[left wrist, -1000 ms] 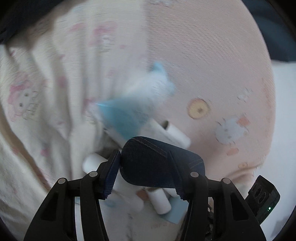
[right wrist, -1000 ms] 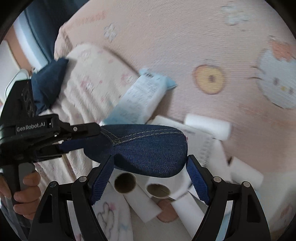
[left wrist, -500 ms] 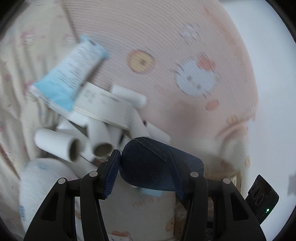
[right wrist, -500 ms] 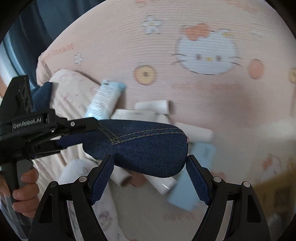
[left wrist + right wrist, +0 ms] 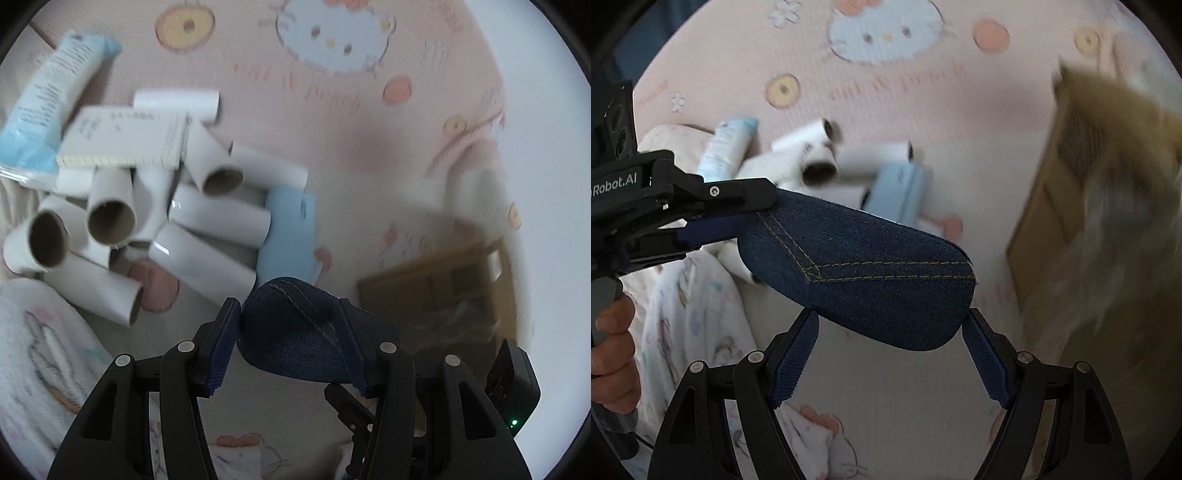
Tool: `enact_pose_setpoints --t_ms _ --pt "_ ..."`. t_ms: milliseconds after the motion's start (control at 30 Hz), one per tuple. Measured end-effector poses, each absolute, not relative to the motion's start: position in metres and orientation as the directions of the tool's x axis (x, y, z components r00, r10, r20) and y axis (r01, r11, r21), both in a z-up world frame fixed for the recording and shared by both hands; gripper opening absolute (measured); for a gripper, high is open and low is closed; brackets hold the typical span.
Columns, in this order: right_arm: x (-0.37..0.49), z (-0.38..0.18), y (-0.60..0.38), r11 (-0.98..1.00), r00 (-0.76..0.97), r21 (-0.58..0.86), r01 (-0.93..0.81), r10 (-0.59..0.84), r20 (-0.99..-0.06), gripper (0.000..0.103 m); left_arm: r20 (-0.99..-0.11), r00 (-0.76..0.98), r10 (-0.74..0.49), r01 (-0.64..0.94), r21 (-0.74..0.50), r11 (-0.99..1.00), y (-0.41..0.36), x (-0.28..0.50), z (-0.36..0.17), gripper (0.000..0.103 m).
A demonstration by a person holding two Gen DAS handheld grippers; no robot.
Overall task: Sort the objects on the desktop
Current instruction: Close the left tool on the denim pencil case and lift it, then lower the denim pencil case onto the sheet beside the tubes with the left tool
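A dark blue denim pouch is held in the air between both grippers. My left gripper is shut on one end of the pouch. My right gripper is shut on its other end; the left gripper also shows at the left of the right wrist view. Below lies a pile of several white cardboard tubes, a white notepad, a light blue packet and a light blue box on a pink cartoon-print mat.
A brown cardboard box stands at the right, also in the left wrist view, blurred. A white printed cloth lies at the left. A person's hand holds the left gripper's handle.
Both grippers have carried the denim pouch to the right, away from the cloth and over the tube pile. The cardboard box has come into view at the right.
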State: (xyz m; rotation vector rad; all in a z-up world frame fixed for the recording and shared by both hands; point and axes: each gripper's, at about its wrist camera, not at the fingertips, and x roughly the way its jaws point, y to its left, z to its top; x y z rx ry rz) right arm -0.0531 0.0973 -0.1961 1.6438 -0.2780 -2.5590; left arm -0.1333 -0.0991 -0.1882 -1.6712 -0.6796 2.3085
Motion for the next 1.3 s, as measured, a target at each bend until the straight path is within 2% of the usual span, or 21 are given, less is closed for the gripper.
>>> enact_pose_setpoints --t_ms 133,300,567,867,1100,1300 --pt "-0.050 -0.218 0.098 -0.987 -0.361 0.157 -0.037 -0.133 -0.923 0.079 -0.855 -0.264 0.446 0.107 -0.486 -0.868 -0.094 -0.133 -0.214 0.056" --pt "-0.048 -0.234 0.102 -0.974 -0.334 0.218 -0.056 -0.187 -0.924 0.079 -0.895 -0.212 0.392 0.100 -0.419 -0.903 -0.089 -0.132 -0.234 0.056" --pt "-0.041 -0.256 0.102 -0.964 -0.296 0.253 -0.081 -0.219 -0.930 0.079 -0.907 -0.136 0.398 0.153 -0.416 -0.896 -0.099 -0.129 -0.266 0.056" --pt "-0.032 -0.253 0.092 -0.970 -0.269 0.238 -0.055 -0.215 -0.939 0.079 -0.913 -0.141 0.382 0.155 -0.402 -0.902 -0.104 -0.132 -0.271 0.056" --pt "-0.023 -0.243 0.084 -0.979 -0.265 0.204 0.025 -0.204 -0.943 0.079 -0.882 -0.164 0.442 0.230 -0.470 -0.852 -0.122 -0.127 -0.267 0.058" --pt "-0.020 -0.226 0.093 -0.984 -0.306 0.177 0.014 -0.173 -0.936 0.079 -0.904 -0.133 0.407 0.225 -0.427 -0.876 -0.124 -0.119 -0.252 0.059"
